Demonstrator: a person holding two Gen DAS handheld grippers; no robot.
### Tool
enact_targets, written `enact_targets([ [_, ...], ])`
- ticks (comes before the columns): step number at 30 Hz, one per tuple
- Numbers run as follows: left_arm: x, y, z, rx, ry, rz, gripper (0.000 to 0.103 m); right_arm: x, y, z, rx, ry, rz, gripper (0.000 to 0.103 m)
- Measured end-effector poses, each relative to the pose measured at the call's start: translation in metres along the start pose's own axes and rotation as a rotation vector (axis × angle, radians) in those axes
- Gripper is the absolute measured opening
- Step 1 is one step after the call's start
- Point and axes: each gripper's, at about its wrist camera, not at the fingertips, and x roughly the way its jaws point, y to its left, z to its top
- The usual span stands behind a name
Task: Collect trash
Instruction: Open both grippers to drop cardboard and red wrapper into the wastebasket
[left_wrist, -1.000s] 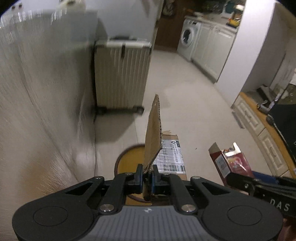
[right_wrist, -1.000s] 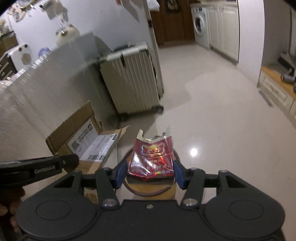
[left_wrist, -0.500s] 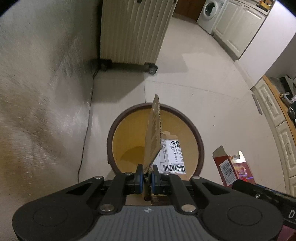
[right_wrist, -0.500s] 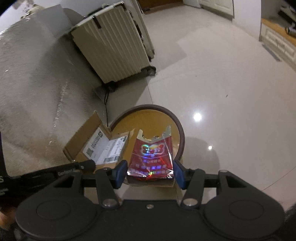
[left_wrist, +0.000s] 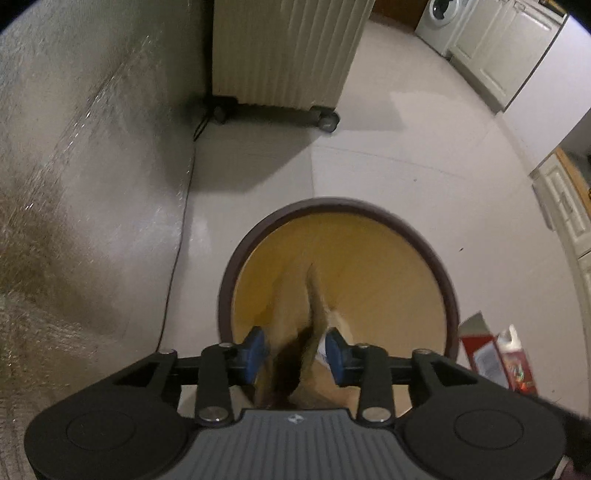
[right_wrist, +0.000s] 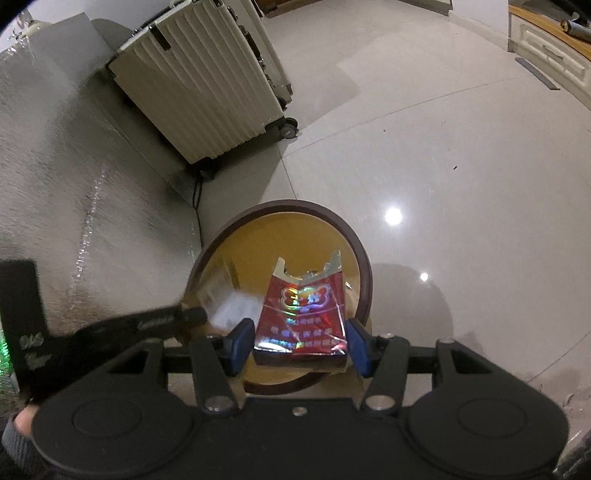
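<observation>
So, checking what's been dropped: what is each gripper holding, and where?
Right gripper: red packet, clamped at its lower sides. Left gripper: nothing; jaws just opened, cardboard box loose between them.

Dim warm light, glare spots on the floor (right_wrist: 393, 216), fisheye-bent edges, blurred cardboard (left_wrist: 314, 295).

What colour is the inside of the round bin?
Yellow inside, with a dark brown rim; the bin shows best in the left wrist view.

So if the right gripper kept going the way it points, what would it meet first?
Probably the yellow inside of the round bin: the right gripper, shut on the red packet, points down into its mouth. Depth is unclear.
</observation>
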Motion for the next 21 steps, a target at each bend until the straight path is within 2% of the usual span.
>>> enact_targets([
  [4, 0.000, 0.002, -0.008, 0.063, 0.022, 0.013, 0.045, 0.018, 0.000, 0.008, 0.016, 0.026, -0.006, 0.055],
  [10, -0.007, -0.004, -0.021, 0.132, 0.030, 0.044, 0.062, 0.033, 0.011, 0.023, 0.020, 0.026, 0.035, 0.058],
  [11, -0.008, -0.003, -0.023, 0.135, 0.035, 0.046, 0.062, 0.036, 0.012, 0.026, 0.031, 0.026, 0.049, 0.062],
  [12, -0.009, -0.003, -0.024, 0.136, 0.041, 0.045, 0.062, 0.039, 0.011, 0.028, 0.046, 0.033, 0.061, 0.071],
  [13, -0.011, -0.002, -0.025, 0.140, 0.052, 0.042, 0.062, 0.041, 0.010, 0.028, 0.058, 0.040, 0.063, 0.074],
  [21, -0.020, 0.005, -0.034, 0.148, 0.083, 0.059, 0.063, 0.042, 0.004, 0.010, 0.005, 0.100, 0.018, 0.073],
])
